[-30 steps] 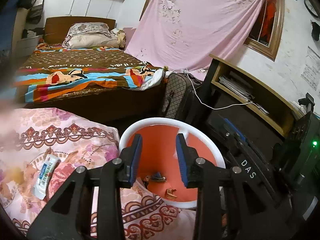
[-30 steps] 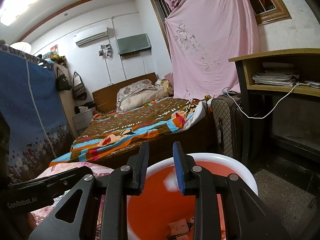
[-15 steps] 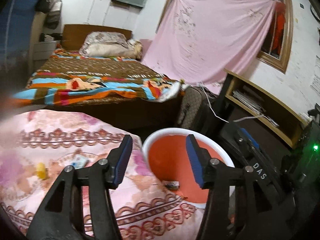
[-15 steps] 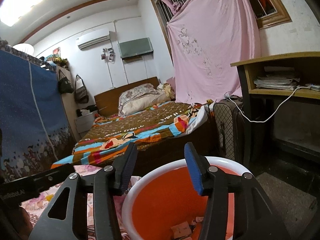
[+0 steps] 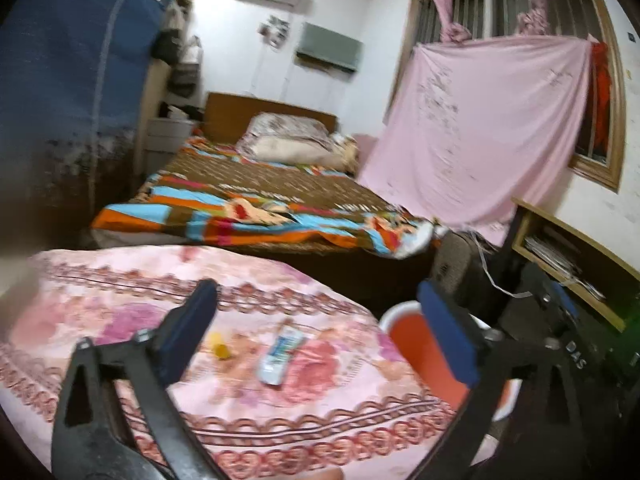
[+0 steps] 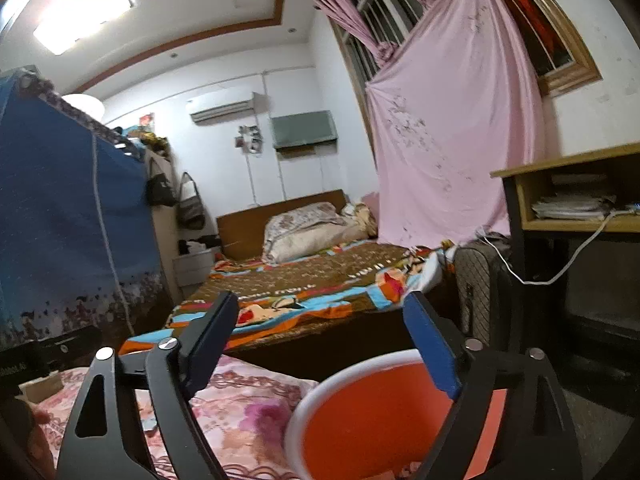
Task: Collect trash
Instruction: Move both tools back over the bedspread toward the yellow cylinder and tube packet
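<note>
Trash left on the tabletop (image 5: 120, 280) comes down to two small pieces on the pink flowered cloth: a flat white-and-blue wrapper (image 5: 280, 350) and, just left of it, a small yellow scrap (image 5: 221, 350). The wrapper looks light, thin and limp, probably slick, so it should buckle if pinched at a corner; a grip across its narrow middle, with the fingers pressing down into the cloth, seems safest. The yellow scrap is too blurred to judge beyond being small and light.

Both pieces lie ahead of the left gripper (image 5: 316, 332), between the lines of its two fingers but beyond their tips, untouched. Its jaws have just been opening and stand wide with nothing in them. The right gripper (image 6: 320, 336) has also just been opening, empty, over the orange bin (image 6: 360, 420) at the tabletop's right edge.
</note>
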`<state>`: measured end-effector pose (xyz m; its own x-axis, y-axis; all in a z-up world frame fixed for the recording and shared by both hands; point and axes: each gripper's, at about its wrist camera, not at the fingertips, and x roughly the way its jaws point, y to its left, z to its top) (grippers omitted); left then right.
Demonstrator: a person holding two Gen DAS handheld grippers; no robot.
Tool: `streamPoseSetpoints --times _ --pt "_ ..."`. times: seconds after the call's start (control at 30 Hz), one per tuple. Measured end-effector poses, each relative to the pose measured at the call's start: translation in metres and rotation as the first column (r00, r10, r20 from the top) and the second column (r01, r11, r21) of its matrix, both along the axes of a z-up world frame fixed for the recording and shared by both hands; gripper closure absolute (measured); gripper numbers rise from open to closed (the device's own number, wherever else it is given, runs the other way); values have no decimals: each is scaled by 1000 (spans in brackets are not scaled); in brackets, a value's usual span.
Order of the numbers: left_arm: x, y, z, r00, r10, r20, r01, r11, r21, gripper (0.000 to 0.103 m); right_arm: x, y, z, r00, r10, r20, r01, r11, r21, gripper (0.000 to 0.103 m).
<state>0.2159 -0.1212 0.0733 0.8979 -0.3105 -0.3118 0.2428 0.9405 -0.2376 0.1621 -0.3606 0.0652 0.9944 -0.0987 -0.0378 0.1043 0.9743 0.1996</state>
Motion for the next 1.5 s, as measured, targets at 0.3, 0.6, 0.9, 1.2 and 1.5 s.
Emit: streamPoseSetpoints --times 0.3,0.6,0.9,1.2,1.5 --pt "-18 37 -1 987 142 73 -144 989 23 11 -9 24 5 994 66 88 -59 995 -77 0" --pt "-36 65 -5 965 225 135 -234 971 49 11 -17 61 7 981 145 132 -118 974 -194 0" --pt "-43 87 -4 944 266 193 -284 956 70 11 -13 85 11 965 230 126 -196 952 -236 0" --pt "-26 90 -6 955 242 174 -261 960 97 11 19 105 8 956 294 6 -284 927 -243 0" --pt "19 84 -29 987 143 -69 -133 982 131 21 58 99 -4 928 319 -192 -348 927 -142 23"
